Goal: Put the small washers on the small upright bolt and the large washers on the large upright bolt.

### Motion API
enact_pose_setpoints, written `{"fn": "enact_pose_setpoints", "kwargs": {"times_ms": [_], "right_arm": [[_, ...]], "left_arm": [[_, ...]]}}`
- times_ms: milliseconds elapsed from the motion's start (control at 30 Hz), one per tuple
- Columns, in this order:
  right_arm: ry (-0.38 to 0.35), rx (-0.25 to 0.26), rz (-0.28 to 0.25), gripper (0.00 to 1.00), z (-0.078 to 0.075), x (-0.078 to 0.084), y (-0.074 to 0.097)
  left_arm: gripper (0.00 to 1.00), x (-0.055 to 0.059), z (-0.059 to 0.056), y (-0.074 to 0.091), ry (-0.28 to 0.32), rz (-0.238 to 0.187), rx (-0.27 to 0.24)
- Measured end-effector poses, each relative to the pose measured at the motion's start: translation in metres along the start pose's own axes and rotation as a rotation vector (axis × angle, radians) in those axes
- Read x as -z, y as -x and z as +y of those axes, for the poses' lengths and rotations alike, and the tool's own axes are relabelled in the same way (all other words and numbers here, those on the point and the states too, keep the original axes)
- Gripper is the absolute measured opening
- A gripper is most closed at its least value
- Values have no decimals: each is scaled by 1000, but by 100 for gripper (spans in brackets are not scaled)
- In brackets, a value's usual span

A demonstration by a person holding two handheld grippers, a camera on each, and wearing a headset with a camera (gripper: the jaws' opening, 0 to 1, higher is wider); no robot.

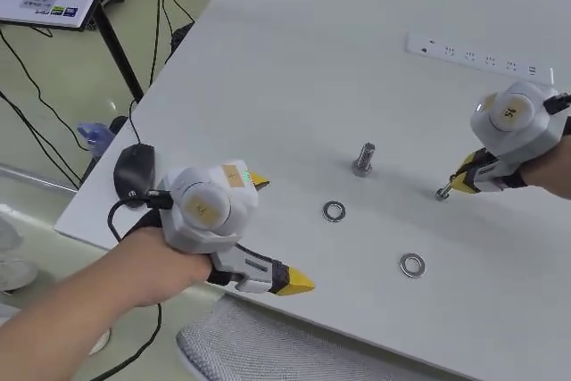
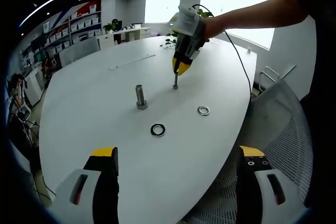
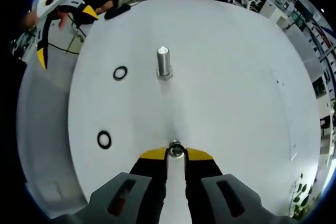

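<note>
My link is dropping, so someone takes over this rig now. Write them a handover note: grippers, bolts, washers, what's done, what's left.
Left gripper: open, empty, over the near edge of the table.
Right gripper: jaws nearly together at the top of the small bolt; whether they hold a washer cannot be told.
Large bolt: upright mid-table, bare.
Loose, flat: first washer in front of the large bolt, second washer nearer the edge.
Done: nothing visibly seated on the large bolt.
Left: both loose washers to go onto their matching bolts.
</note>
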State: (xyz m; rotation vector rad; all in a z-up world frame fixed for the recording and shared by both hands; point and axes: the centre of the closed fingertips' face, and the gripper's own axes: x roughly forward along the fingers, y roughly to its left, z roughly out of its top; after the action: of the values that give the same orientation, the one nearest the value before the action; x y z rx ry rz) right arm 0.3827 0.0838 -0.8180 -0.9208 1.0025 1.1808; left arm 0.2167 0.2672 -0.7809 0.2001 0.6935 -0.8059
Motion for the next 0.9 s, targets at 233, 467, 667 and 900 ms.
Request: {"fn": "enact_pose_setpoints", "kwargs": {"times_ms": [233,467,667,900], "right_arm": [[11,3,15,12,0,4,-6],[5,0,15,12,0,4,-12],[6,-3,23,12,1,6,-20],[12,-11,44,13,3,10,-31]], "left_arm": [[94,4,-2,0,13,1,1],[93,-1,-3,2,11,-25,7],[91,1,-4,3,7,-15,13],[92,8,-5,4,27,-5,11]]}}
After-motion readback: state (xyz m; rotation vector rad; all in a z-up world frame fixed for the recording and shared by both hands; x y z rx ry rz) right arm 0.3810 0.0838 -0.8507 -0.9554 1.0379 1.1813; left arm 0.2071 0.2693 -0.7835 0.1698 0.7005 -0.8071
